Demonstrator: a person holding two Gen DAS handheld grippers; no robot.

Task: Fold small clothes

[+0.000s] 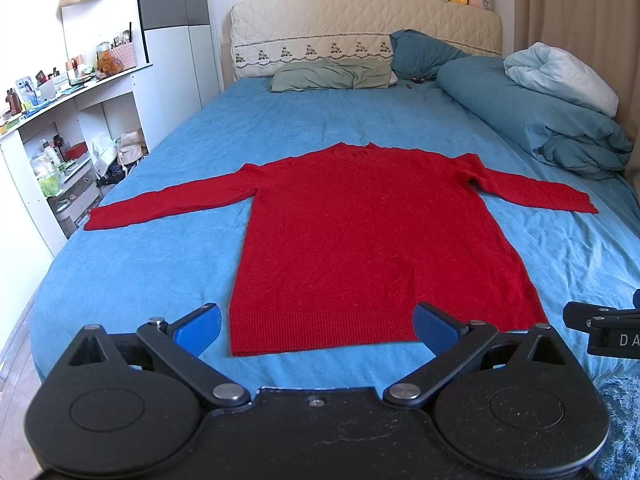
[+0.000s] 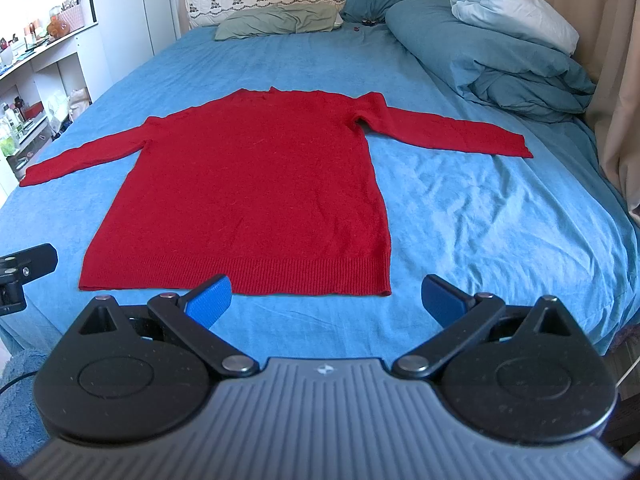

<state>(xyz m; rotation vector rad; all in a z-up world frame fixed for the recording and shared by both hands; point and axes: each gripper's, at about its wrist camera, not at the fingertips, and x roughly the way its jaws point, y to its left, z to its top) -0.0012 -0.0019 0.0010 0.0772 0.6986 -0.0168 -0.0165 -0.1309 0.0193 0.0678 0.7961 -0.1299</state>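
On the bed point(image 1: 120, 264), the red sweater point(image 1: 376, 248) lay flat; both grippers' fingers point(image 1: 198, 330) were spread, empty; a sleeve cuff should be pinched first.

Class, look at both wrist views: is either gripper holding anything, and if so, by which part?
Nothing is held. The left gripper and right gripper are both open, short of the hem of the flat red knitted sweater.

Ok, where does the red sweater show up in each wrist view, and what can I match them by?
Left wrist view: the red sweater lies flat mid-frame, hem between the open left gripper fingertips.
Right wrist view: the red sweater sits left of centre, its hem's right corner ahead of the open right gripper.
Shared landmark: the green pillow at the headboard.
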